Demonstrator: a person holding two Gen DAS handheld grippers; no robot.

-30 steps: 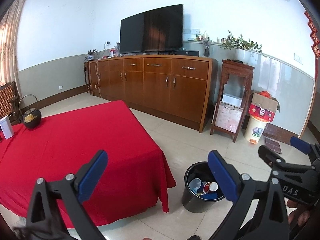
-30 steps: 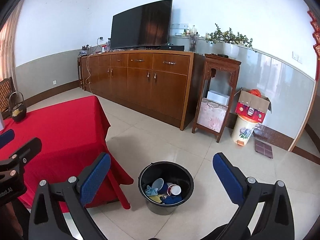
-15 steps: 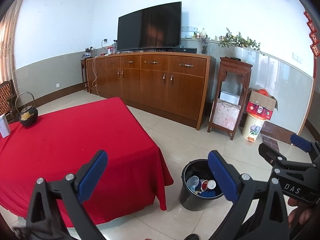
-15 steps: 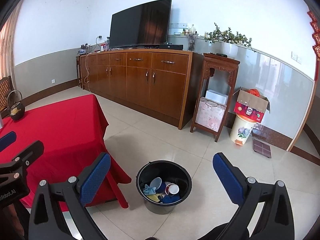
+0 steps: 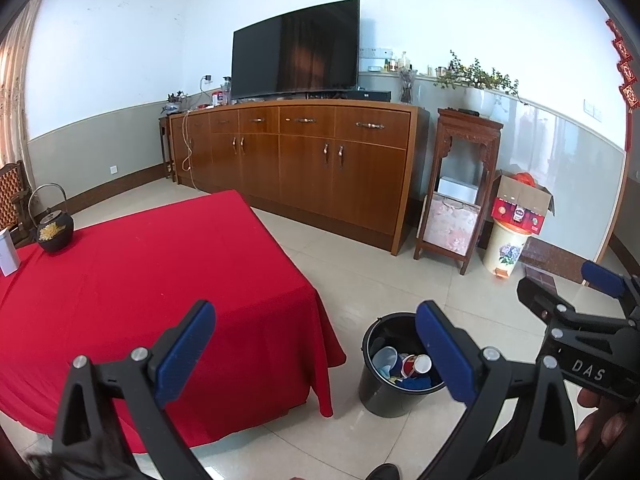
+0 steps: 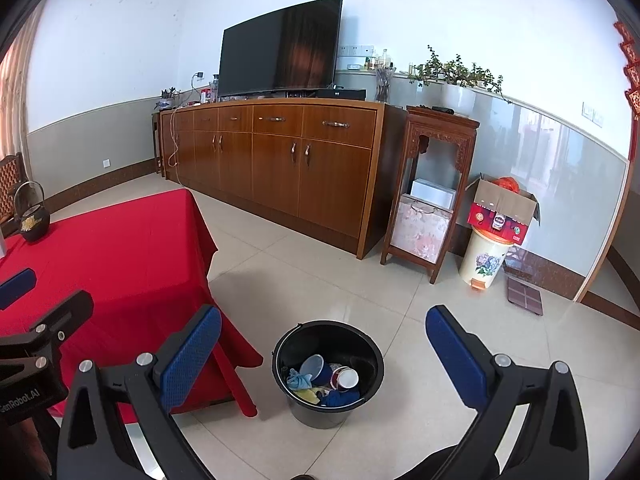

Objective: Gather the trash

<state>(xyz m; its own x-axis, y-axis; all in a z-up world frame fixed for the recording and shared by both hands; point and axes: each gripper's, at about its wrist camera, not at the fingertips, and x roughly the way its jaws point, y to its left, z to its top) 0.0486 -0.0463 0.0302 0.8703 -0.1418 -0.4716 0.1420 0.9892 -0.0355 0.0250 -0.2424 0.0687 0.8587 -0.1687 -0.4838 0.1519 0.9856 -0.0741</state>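
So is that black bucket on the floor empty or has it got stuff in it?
Partly filled: the upright black bucket holds cups, a blue rag and other scraps.

Black bucket (image 6: 328, 410), red tablecloth (image 5: 160, 264)

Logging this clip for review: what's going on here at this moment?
A person holds two blue-padded tools, the left tool and right tool, both open and empty, above the floor beside a table with a red cloth. The round black plastic bucket on the tiles already contains cups and crumpled scraps. On the cloth, only a black iron teapot and a white box at the edge show.
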